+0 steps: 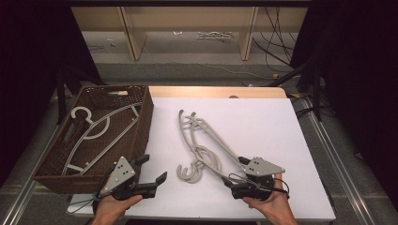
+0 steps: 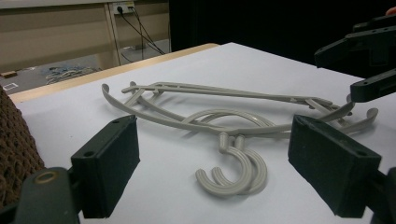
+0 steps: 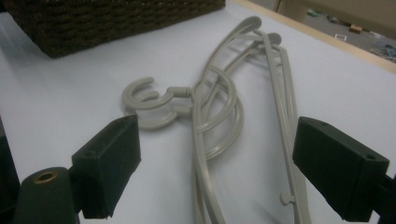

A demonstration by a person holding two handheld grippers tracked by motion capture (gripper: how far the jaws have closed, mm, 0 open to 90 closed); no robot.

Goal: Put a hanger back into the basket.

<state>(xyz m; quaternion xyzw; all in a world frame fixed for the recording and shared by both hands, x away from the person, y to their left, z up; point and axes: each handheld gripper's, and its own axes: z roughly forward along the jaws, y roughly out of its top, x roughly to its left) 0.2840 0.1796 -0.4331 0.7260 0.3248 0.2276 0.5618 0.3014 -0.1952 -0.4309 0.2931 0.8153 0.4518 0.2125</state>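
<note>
Two grey plastic hangers lie stacked on the white table top, their hooks pointing toward me. A third grey hanger lies inside the brown wicker basket at the left. My left gripper stands open just left of the hooks, nothing between its jaws. In the left gripper view the hangers lie ahead of the open left gripper. My right gripper is open at the hangers' near right end. In its view the hangers run forward between the jaws of the right gripper.
The basket's corner sits close on the left gripper's left. The basket wall stands beyond the hooks in the right gripper view. The right gripper shows at the upper right of the left gripper view. Bare white table lies right of the hangers.
</note>
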